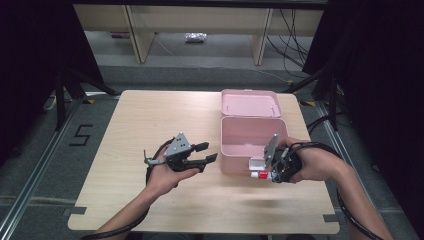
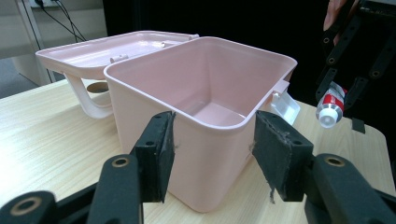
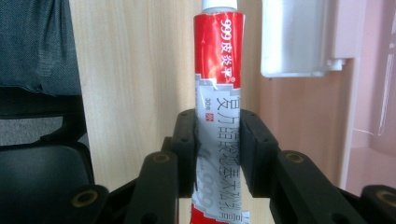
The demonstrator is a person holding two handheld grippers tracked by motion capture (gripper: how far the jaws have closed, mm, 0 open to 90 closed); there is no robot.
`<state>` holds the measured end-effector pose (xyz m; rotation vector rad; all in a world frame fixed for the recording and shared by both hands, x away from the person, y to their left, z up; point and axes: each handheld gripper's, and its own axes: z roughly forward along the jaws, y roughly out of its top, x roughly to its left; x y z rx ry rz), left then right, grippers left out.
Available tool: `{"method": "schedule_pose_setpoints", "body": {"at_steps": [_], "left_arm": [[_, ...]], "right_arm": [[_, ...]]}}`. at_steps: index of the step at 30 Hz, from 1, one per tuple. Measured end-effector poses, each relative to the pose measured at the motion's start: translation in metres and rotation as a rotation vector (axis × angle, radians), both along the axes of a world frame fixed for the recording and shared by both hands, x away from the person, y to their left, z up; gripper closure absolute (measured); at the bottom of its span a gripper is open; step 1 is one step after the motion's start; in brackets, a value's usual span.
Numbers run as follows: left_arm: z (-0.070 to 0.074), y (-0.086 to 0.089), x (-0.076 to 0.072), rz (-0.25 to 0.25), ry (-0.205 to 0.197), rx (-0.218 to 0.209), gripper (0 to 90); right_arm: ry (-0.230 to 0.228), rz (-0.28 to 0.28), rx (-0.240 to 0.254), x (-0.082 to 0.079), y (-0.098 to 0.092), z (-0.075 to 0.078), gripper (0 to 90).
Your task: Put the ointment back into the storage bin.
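We are at a pale wood-grain worktop (image 1: pixel 150 200), rectangular with rounded corners, standing on a grey floor (image 1: pixel 45 165). Black tape on that floor forms a figure 5 (image 1: pixel 81 135) off the left edge. Beyond the far edge we see the light wooden legs of other furniture (image 1: pixel 140 35), with loose cables (image 1: pixel 290 45) trailing on the floor and dark curtains (image 1: pixel 30 60) on both sides.

On the right half of the worktop sits a pink box (image 1: pixel 252 142), its lid (image 1: pixel 250 103) thrown back flat behind it. The left gripper view shows the box's inside bare and a white latch (image 2: pixel 287 105) hanging from its front wall.

Our right gripper (image 1: pixel 270 172) hangs just beside the near right corner of the box, and its pads are pinched on a red and silver tube (image 3: pixel 217 93) with a white cap. The tube lies between the jaws lengthwise, cap end pointing away from the hand, close by the latch and above the worktop.

Our left gripper (image 1: pixel 206 152) sits left of the box, held level, jaws spread with nothing between them. It faces the near left corner of the box without touching it.
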<state>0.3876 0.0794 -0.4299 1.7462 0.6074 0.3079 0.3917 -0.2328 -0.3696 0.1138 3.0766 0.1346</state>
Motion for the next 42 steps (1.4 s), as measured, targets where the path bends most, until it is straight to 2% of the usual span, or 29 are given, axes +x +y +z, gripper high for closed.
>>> {"method": "schedule_pose_setpoints", "body": {"at_steps": [3,6,7,8,9,12,19,23,25,26,29,30,32,33,34,35,36,40,41,42], "left_arm": [[0.000,0.000,0.000,0.000,0.000,0.001,47.5],[0.000,0.000,0.000,0.000,0.000,0.002,47.4],[0.000,0.000,0.000,-0.001,0.000,0.002,47.4],[0.000,-0.001,0.000,-0.002,0.000,0.001,47.4],[0.000,-0.001,0.000,-0.002,-0.001,0.001,47.4],[0.000,-0.001,0.000,-0.002,0.000,0.002,47.4],[0.001,-0.001,0.000,-0.001,0.000,0.001,47.4],[0.001,-0.001,0.000,-0.002,0.000,0.002,47.4],[0.001,-0.001,0.000,-0.001,0.000,0.002,47.4],[0.001,-0.001,0.000,-0.004,-0.004,0.003,47.4],[0.001,-0.001,0.000,0.000,0.000,0.001,47.4],[0.001,-0.001,0.000,0.000,0.000,0.001,47.4],[0.001,-0.001,0.000,-0.003,-0.002,0.002,47.4],[0.001,-0.001,0.000,-0.004,-0.004,0.002,47.3],[0.001,-0.001,0.000,-0.001,0.000,0.000,47.4],[0.001,-0.001,0.000,-0.001,0.000,-0.001,47.3],[0.001,-0.001,0.000,-0.001,0.000,0.000,47.3],[0.000,-0.001,0.000,-0.002,0.000,0.002,47.3],[0.000,-0.001,0.000,-0.002,0.000,0.002,47.3],[0.000,-0.001,0.000,-0.001,0.000,0.001,47.3]], "right_arm": [[0.006,-0.045,-0.007,-0.002,-0.001,0.002,71.0],[0.006,-0.043,-0.009,-0.001,-0.001,0.004,71.0],[-0.002,-0.016,0.002,0.001,-0.001,0.005,70.9],[0.005,-0.012,-0.003,0.002,0.000,0.005,71.0],[0.000,-0.037,-0.009,0.001,-0.001,0.007,71.0],[0.000,-0.041,-0.008,0.001,-0.001,0.008,71.0],[-0.002,-0.031,-0.001,0.003,-0.001,0.011,71.0],[0.001,-0.004,0.003,0.006,0.000,0.013,71.0],[-0.003,-0.034,0.000,0.004,0.000,0.014,71.0],[-0.005,-0.017,0.001,0.005,0.000,0.014,71.0],[-0.004,-0.045,-0.002,0.004,0.000,0.016,71.0],[-0.012,-0.013,0.009,0.007,0.000,0.015,71.0],[-0.006,-0.034,-0.001,0.006,0.000,0.017,71.0],[-0.006,-0.025,0.003,0.006,0.000,0.017,71.0],[-0.009,0.006,0.009,0.009,0.001,0.016,71.0],[-0.004,-0.026,0.001,0.007,0.001,0.017,71.0],[-0.004,-0.029,0.001,0.007,0.001,0.017,71.0],[-0.015,0.010,0.010,0.011,0.001,0.018,71.0],[-0.006,-0.028,-0.001,0.009,0.001,0.019,71.0],[-0.010,0.002,0.001,0.011,0.001,0.019,70.9]]}}
